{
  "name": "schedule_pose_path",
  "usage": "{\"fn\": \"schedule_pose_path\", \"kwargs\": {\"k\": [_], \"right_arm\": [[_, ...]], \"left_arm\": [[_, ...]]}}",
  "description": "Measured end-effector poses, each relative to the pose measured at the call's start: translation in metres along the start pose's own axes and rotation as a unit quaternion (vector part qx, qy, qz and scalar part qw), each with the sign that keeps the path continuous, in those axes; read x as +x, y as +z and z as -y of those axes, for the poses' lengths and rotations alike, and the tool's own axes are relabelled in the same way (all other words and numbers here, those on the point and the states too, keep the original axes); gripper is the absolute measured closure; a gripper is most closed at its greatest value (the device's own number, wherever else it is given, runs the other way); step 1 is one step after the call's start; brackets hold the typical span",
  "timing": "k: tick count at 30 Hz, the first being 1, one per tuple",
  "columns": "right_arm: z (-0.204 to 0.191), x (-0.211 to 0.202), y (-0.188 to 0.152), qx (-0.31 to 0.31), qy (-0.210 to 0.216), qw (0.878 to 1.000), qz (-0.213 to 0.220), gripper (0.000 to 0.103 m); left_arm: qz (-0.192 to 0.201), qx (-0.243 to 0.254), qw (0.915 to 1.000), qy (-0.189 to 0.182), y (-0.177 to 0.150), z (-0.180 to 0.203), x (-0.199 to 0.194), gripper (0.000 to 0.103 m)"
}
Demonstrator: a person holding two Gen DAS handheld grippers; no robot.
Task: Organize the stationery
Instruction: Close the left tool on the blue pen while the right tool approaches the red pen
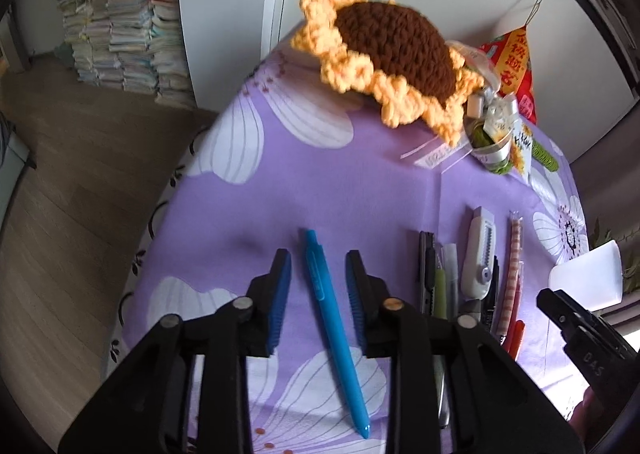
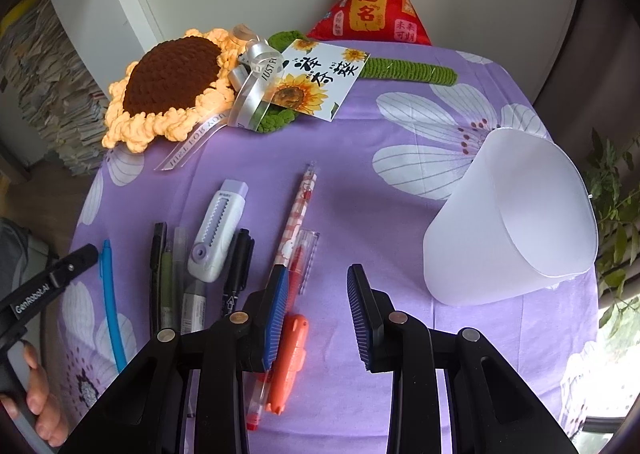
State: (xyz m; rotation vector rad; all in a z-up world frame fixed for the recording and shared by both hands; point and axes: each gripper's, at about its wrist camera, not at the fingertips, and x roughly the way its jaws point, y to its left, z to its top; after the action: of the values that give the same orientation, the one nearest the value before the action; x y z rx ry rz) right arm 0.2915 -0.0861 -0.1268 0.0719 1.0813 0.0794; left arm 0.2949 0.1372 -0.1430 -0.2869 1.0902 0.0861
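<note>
A blue pen (image 1: 334, 324) lies on the purple flowered cloth (image 1: 352, 182), between the open fingers of my left gripper (image 1: 319, 263), which hovers over it without holding it. The pen also shows in the right wrist view (image 2: 111, 304). My right gripper (image 2: 316, 272) is open and empty above the cloth. Beside its left finger lie a checked pen (image 2: 298, 210), a red pen (image 2: 302, 258) and an orange correction tape (image 2: 290, 364). Further left lie a white-lilac correction tape (image 2: 216, 228), a black marker (image 2: 238, 268) and several dark pens (image 2: 170, 282). A white translucent cup (image 2: 508, 222) lies tipped on its side at right.
A crocheted sunflower (image 2: 168, 88) with ribbon and a card (image 2: 316, 80) lies at the back, its green stem (image 2: 412, 70) stretching right. A red triangular pouch (image 2: 370, 8) hangs by the wall. The table edge drops off at left to wood floor (image 1: 80, 194); paper stacks (image 1: 120, 14) stand beyond.
</note>
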Motion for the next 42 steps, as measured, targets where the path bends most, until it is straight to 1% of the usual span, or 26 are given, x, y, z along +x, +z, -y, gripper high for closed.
{"fn": "schedule_pose_path", "kwargs": {"k": [1, 2, 4, 6, 7, 8, 10, 11, 16, 19, 23, 30, 33, 38, 42], "right_arm": [[0.0, 0.0, 0.001, 0.001, 0.0, 1.0, -0.001, 0.071], [0.001, 0.0, 0.001, 0.001, 0.001, 1.0, -0.002, 0.071], [0.002, 0.002, 0.002, 0.001, 0.0, 1.0, -0.006, 0.071], [0.004, 0.005, 0.003, 0.005, -0.001, 1.0, -0.013, 0.071], [0.005, 0.008, 0.004, 0.009, -0.002, 1.0, -0.018, 0.071], [0.006, 0.011, 0.005, 0.013, -0.003, 1.0, -0.023, 0.071], [0.007, 0.017, 0.009, 0.02, -0.005, 0.999, -0.033, 0.071], [0.008, 0.019, 0.011, 0.023, -0.004, 0.999, -0.037, 0.071], [0.011, 0.031, 0.016, 0.036, -0.003, 0.998, -0.059, 0.071], [0.009, 0.036, 0.019, 0.035, -0.008, 0.997, -0.065, 0.071], [0.012, 0.04, 0.021, 0.045, 0.004, 0.996, -0.074, 0.07], [0.02, 0.045, 0.027, 0.074, 0.023, 0.994, -0.082, 0.068], [0.021, 0.045, 0.03, 0.071, 0.017, 0.994, -0.081, 0.067], [0.008, 0.051, 0.036, 0.055, 0.002, 0.995, -0.08, 0.065], [0.002, 0.05, 0.041, 0.059, 0.02, 0.995, -0.079, 0.065]], "left_arm": [[-0.005, 0.0, 1.0, 0.003, -0.001, 0.001, 0.004, 0.067], [-0.009, 0.002, 0.9999, 0.009, -0.001, 0.002, 0.007, 0.064], [-0.012, 0.003, 0.9998, 0.019, -0.002, 0.001, 0.011, 0.064], [0.0, 0.011, 0.9995, 0.029, -0.002, 0.004, 0.01, 0.067], [-0.001, 0.014, 0.9993, 0.034, -0.002, 0.004, 0.011, 0.068], [0.004, 0.019, 0.999, 0.04, -0.002, 0.005, 0.011, 0.078], [0.007, 0.03, 0.9981, 0.053, -0.004, 0.007, 0.011, 0.09], [0.009, 0.034, 0.9979, 0.054, -0.004, 0.007, 0.01, 0.089], [0.007, 0.049, 0.9983, 0.032, -0.011, 0.006, 0.007, 0.09], [0.003, 0.06, 0.9981, 0.014, -0.018, 0.007, 0.004, 0.091], [-0.007, 0.069, 0.9976, -0.008, -0.023, 0.01, 0.002, 0.091], [-0.005, 0.072, 0.9973, -0.008, -0.027, 0.013, 0.002, 0.091], [-0.003, 0.075, 0.9971, -0.007, -0.029, 0.016, 0.002, 0.091], [-0.001, 0.079, 0.9968, -0.007, -0.03, 0.015, 0.002, 0.091], [-0.002, 0.078, 0.9969, -0.008, -0.03, 0.016, 0.002, 0.091]]}}
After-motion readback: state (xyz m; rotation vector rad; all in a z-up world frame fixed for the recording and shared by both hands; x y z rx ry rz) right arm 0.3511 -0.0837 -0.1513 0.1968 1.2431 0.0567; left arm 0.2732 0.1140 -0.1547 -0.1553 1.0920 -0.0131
